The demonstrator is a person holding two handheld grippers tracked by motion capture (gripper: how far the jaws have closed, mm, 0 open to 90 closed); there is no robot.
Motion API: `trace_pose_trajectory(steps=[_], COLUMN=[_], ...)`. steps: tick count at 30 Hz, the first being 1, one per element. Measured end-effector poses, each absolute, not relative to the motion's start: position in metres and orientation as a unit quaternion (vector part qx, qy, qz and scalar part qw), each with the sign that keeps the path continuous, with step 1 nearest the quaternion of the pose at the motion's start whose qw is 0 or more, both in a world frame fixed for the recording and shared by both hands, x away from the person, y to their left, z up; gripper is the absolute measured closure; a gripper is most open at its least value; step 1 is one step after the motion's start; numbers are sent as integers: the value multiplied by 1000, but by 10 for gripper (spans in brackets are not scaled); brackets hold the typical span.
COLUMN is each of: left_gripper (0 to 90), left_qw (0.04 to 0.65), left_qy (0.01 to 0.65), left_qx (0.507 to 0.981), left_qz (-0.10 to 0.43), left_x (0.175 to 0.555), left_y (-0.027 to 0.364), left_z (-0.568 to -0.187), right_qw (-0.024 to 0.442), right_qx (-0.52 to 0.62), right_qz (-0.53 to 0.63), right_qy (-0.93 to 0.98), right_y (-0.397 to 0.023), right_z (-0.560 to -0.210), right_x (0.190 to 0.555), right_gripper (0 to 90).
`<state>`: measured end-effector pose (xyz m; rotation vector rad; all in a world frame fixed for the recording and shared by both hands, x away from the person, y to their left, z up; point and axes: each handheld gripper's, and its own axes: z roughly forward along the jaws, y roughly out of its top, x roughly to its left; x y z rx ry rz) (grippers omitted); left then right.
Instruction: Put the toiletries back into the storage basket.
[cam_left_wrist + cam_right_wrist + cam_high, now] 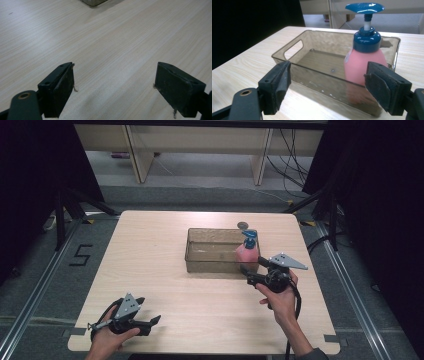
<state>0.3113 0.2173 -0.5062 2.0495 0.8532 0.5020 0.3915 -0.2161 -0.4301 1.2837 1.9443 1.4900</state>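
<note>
A: Jaws first: how are they standing?

B: On the right gripper (249,271) they are gaping wide with nothing between them, facing the near wall of the smoky translucent plastic bin (294,65). On the left gripper (150,322) they are also spread apart, idling over bare table (165,285) well short of the bin.

A: And the pump bottle (364,62)?

B: It is standing upright inside the bin, at its right end: a rounded pink body, a glossy blue collar and a flat pump head.

A: So which step?

B: I'd say either lining up a grasp or having just released it. A next grasp is calling for reaching over the rim onto the smooth, curved belly.
</note>
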Motion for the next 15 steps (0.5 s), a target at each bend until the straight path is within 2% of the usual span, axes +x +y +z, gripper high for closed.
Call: trace_pose_trajectory(steps=[10, 11, 15], left_gripper=[154, 154, 153], left_qw=[422, 424, 416], left_qy=[336, 336, 335], left_qx=[817, 816, 820], left_qz=[203, 203, 206], left_x=[311, 311, 310], left_y=[217, 217, 219], left_z=[-506, -506, -506], right_qw=[199, 186, 184], right_qx=[446, 457, 453], right_qz=[523, 528, 535], right_qy=[698, 692, 689], right_y=[-221, -219, -221], right_z=[-433, -433, -434], right_x=[387, 385, 383], right_gripper=[220, 220, 220])
